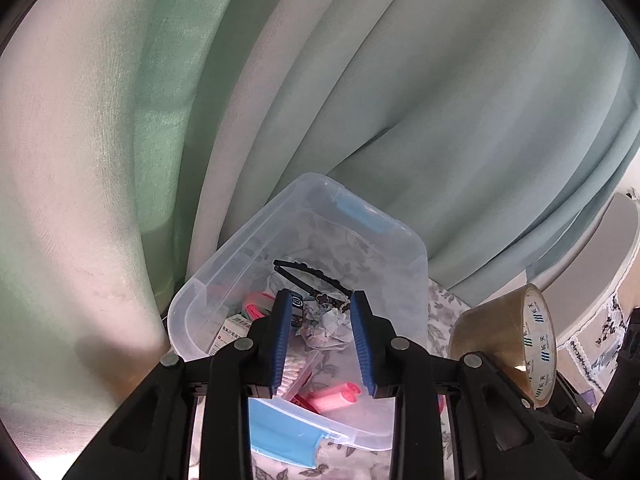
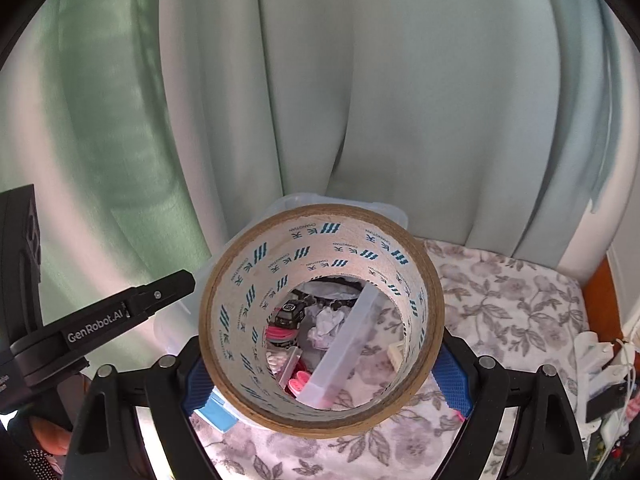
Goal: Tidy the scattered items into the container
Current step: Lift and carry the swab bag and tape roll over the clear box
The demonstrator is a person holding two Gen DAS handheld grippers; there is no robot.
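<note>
A clear plastic container (image 1: 224,252) with blue latches stands on the floral cloth against the curtain. It holds a black hairband (image 1: 308,270), crumpled paper (image 1: 332,326), pink items and a box of cotton swabs (image 1: 294,368). My left gripper (image 1: 320,296) hovers over it, its blue pads apart with nothing pressed between them. My right gripper (image 2: 324,380) is shut on a brown tape roll (image 2: 320,320), pads on its two sides, just short of the container's rim (image 2: 296,200). The contents show through the roll's core. The tape roll (image 1: 504,340) hangs right of the box.
A pale green curtain (image 2: 360,100) hangs close behind the container. The floral tablecloth (image 2: 500,300) stretches to the right, ending at a wooden edge (image 2: 600,292) with a white power strip (image 2: 592,360) and cables. The left gripper's black finger (image 2: 120,312) reaches in from the left.
</note>
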